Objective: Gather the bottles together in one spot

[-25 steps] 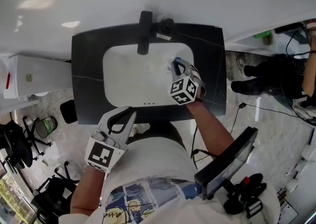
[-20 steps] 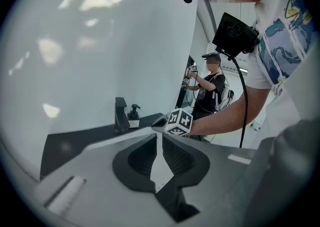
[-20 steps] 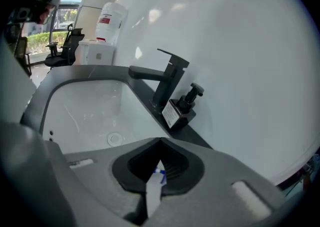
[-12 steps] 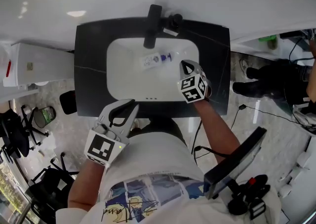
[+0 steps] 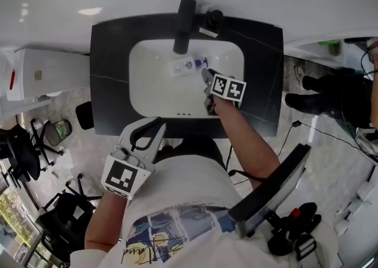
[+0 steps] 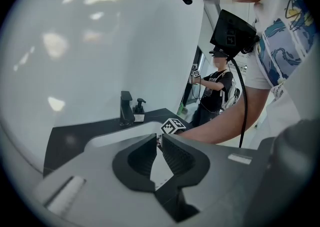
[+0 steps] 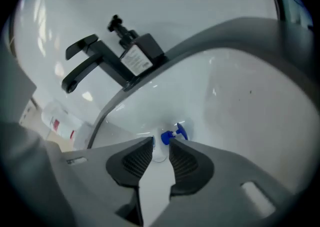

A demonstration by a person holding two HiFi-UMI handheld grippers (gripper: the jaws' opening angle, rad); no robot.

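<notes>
A white bottle with a blue pump lies on its side in the white sink basin, below the black faucet. A black pump bottle stands on the dark counter beside the faucet. My right gripper reaches into the basin; its jaws are opening, and the lying bottle is just beyond its tips, not pressed by the pads. My left gripper hangs before the counter's front edge, shut with nothing in it.
The faucet and black pump bottle stand at the basin's back rim. A white appliance is left of the counter, and office chairs stand on the floor. Another person stands at the right.
The white bottle came into view lying in the basin as my right gripper drew off it. The gripper has since swung back toward it with jaws parted. The left gripper barely moved.
</notes>
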